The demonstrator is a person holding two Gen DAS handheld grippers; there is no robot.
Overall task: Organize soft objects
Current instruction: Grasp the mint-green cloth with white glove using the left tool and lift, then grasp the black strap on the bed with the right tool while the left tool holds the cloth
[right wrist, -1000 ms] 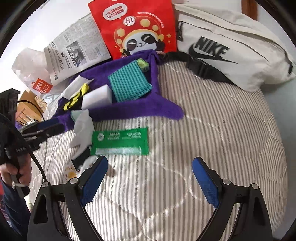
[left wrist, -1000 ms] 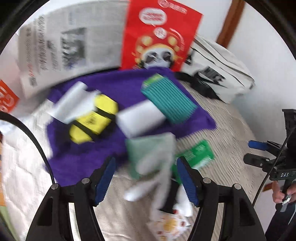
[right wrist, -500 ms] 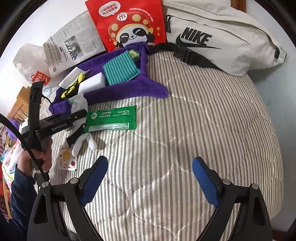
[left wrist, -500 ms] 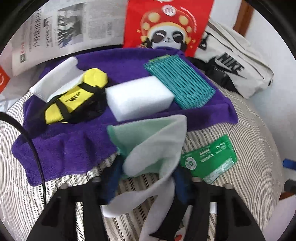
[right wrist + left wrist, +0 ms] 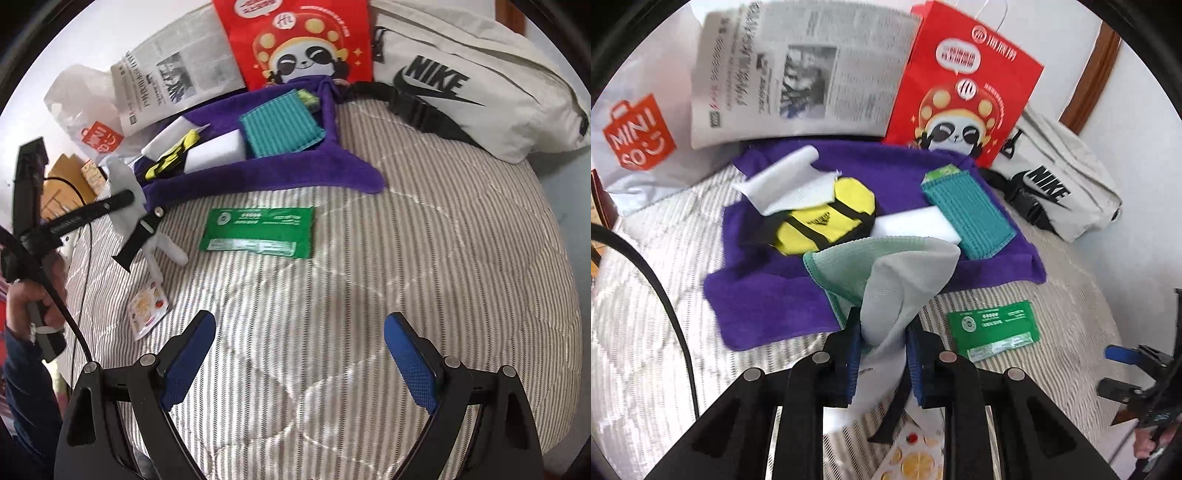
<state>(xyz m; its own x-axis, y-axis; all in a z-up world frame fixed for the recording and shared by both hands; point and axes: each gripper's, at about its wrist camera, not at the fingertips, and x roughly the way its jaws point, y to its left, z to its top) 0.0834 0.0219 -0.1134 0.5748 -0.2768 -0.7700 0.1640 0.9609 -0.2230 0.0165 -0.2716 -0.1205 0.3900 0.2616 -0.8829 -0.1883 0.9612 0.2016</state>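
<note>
Left wrist view: closing left tool (image 5: 882, 354) pinches grey-green cloth (image 5: 897, 273).

The bed (image 5: 369, 258) wears a quilted, striped cotton cover, matt and stitched. The purple towel (image 5: 768, 295) is thick, fuzzy terry. The grey-and-mint cloth (image 5: 897, 273) looks soft and finely woven, with a stitched edge. The teal cloth (image 5: 967, 214) is ribbed. The white sponge block (image 5: 916, 225) is smooth and matt. The green packet (image 5: 258, 230) is shiny plastic film. The red bag (image 5: 960, 92) is smooth paper, and the newspaper (image 5: 798, 70) thin and dull.

Both wrist cams look down, sharing purple towel (image 5: 768, 295).
</note>
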